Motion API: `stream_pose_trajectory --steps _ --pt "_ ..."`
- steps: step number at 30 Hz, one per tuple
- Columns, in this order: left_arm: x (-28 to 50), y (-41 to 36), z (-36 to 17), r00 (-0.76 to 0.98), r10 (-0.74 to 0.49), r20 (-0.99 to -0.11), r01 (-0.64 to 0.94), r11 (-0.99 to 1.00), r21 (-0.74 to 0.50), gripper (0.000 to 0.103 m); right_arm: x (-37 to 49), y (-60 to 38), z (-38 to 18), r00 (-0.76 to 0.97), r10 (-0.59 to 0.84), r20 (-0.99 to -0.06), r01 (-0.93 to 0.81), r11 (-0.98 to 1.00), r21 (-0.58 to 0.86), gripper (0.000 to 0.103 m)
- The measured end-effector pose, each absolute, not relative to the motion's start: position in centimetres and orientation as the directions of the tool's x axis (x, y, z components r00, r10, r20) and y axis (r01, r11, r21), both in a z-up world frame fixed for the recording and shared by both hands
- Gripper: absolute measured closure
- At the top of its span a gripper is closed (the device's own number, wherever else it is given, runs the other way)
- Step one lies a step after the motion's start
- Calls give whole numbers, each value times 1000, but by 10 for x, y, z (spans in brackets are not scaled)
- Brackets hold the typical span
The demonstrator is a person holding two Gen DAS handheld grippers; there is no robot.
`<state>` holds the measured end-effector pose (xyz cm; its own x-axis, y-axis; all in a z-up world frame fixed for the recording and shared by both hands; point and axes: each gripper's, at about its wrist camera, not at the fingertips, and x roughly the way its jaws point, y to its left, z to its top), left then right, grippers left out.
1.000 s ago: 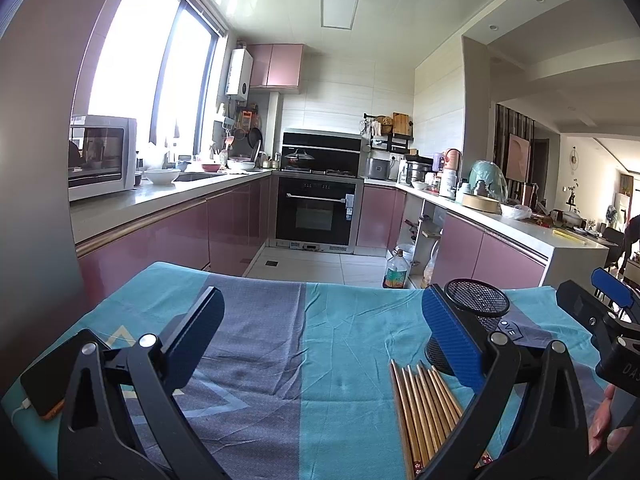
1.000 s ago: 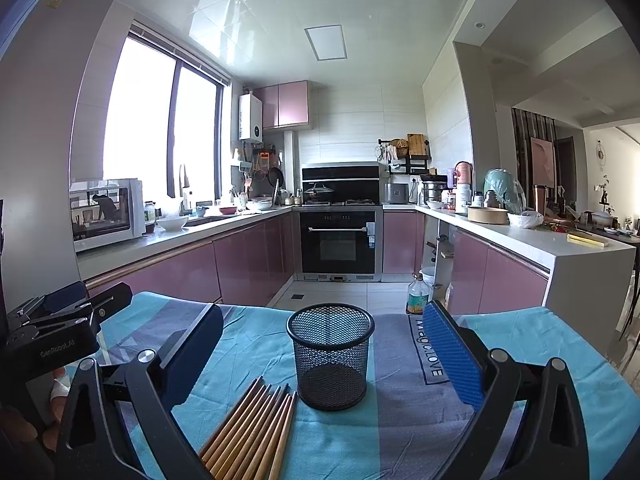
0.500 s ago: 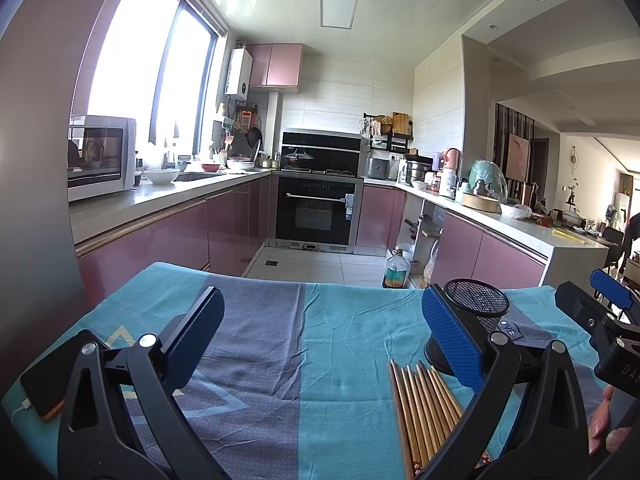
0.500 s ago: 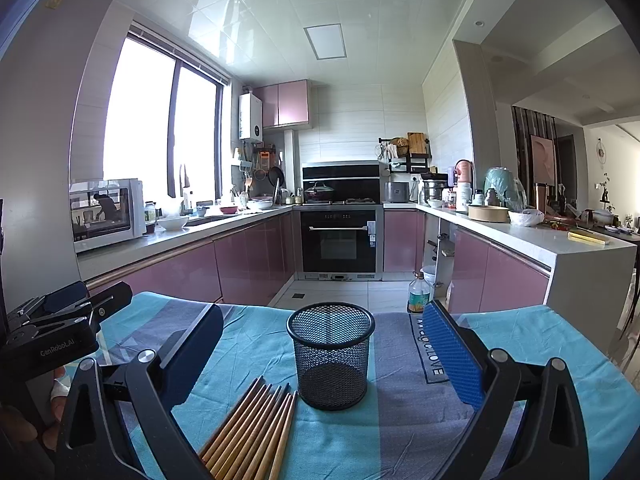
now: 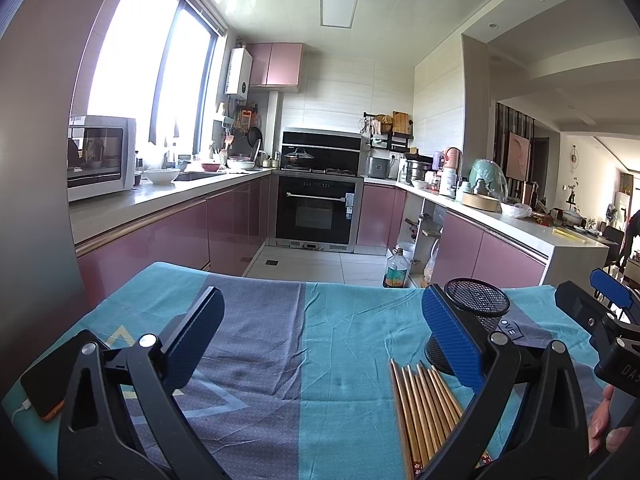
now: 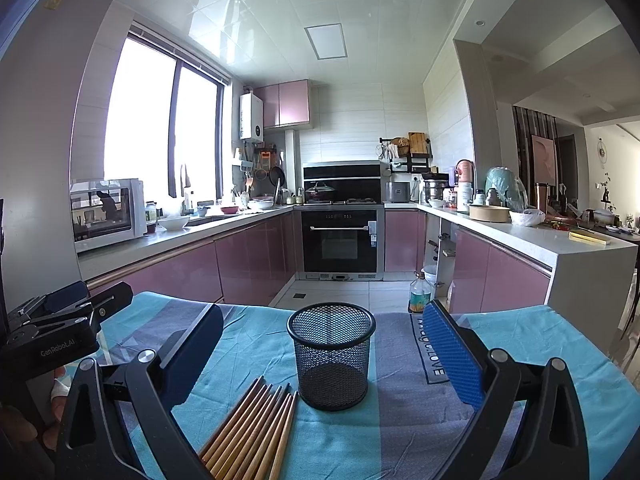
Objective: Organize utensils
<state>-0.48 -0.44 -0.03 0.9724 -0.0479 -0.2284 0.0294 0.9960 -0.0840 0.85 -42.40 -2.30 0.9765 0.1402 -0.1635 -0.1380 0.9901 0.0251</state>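
Several wooden chopsticks (image 6: 256,424) lie side by side on the teal and grey cloth, just left of an upright black mesh cup (image 6: 331,356). My right gripper (image 6: 320,360) is open and empty, held above the cloth with the cup between its fingers' line of sight. My left gripper (image 5: 320,344) is open and empty, left of the chopsticks (image 5: 424,408) and the mesh cup (image 5: 472,320). The right gripper shows at the right edge of the left wrist view (image 5: 600,320). The left gripper shows at the left edge of the right wrist view (image 6: 60,320).
A phone (image 5: 52,376) with a cable lies on the cloth's left edge. The cloth-covered table (image 6: 520,340) ends towards the kitchen floor. Pink cabinets, an oven (image 6: 340,240) and cluttered counters stand beyond. An oil bottle (image 6: 418,294) stands on the floor.
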Motion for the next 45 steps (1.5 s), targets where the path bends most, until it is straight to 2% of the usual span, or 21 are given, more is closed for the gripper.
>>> stream_pose_trajectory --steps 30,39,45 --pt "-1 -8 -3 967 -54 -250 37 997 -73 6 13 -430 -25 972 151 -180 -146 988 42 6" --pt "2 -9 -4 958 -54 -283 37 997 -66 6 16 -432 -27 965 163 -207 -156 986 51 6" --pt "11 -9 -8 937 -73 -340 52 996 -72 6 21 -434 -31 953 172 -251 -163 985 58 6"
